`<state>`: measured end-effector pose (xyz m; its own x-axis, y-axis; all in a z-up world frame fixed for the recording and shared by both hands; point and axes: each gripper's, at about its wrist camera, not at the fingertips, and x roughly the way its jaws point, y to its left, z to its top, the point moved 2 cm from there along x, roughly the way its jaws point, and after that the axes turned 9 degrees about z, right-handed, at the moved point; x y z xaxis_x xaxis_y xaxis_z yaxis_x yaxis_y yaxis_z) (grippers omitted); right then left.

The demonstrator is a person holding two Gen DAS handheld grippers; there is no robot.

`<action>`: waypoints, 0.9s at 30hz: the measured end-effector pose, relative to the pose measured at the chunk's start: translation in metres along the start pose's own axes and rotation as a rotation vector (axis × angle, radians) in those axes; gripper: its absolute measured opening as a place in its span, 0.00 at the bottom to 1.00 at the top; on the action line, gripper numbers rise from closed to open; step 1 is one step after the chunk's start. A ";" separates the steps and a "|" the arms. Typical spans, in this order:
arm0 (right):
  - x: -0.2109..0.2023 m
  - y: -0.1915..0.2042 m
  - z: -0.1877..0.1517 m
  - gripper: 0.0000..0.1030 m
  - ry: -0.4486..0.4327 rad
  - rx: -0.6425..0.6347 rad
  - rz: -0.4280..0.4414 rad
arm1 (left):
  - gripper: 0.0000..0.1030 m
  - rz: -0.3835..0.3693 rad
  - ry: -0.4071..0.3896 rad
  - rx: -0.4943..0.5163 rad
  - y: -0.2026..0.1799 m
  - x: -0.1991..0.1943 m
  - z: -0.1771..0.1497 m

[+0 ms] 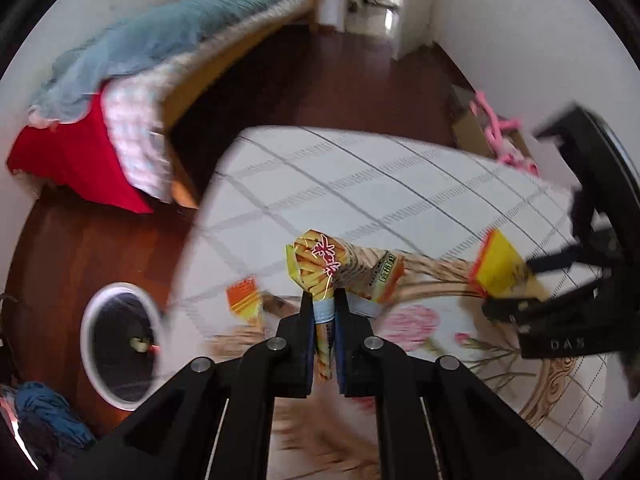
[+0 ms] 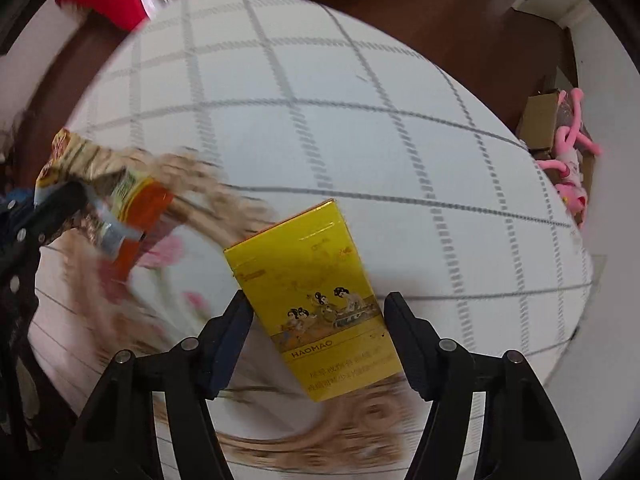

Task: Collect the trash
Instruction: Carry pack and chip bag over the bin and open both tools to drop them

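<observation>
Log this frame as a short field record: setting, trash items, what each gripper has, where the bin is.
setting: table with checked cloth, bed behind
left gripper: shut on snack wrapper, lifted off the table
right gripper: jaws either side of yellow box; grip unclear
other trash: small orange packet on the table
bin: on the floor beside the table, dark liner

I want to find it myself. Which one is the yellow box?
Look at the big table with the grey-checked white cloth. Over it, the yellow box sits between the right gripper fingers. Unlike the crinkly orange snack wrapper beside it, it is flat with tiny painted people.
</observation>
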<state>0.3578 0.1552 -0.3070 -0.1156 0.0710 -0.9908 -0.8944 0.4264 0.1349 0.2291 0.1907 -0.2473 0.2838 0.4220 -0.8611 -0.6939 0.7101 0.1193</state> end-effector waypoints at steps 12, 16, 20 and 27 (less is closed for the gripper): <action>-0.029 0.206 0.044 0.66 -0.230 0.029 0.362 | 0.05 0.139 -0.010 -0.320 0.271 -0.022 -0.027; 0.003 0.276 0.073 0.66 -0.205 0.006 0.419 | 0.05 0.169 0.069 -0.385 0.329 0.019 -0.050; 0.051 0.329 0.093 0.66 -0.156 0.008 0.423 | 0.05 0.136 0.182 -0.439 0.369 0.076 -0.074; 0.147 0.365 0.132 0.66 -0.028 0.033 0.357 | 0.09 0.016 0.410 -0.557 0.408 0.179 -0.123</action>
<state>0.0713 0.4406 -0.4019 -0.4059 0.2449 -0.8805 -0.7855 0.3990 0.4731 -0.0842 0.4864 -0.4136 0.0733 0.1046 -0.9918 -0.9635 0.2644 -0.0434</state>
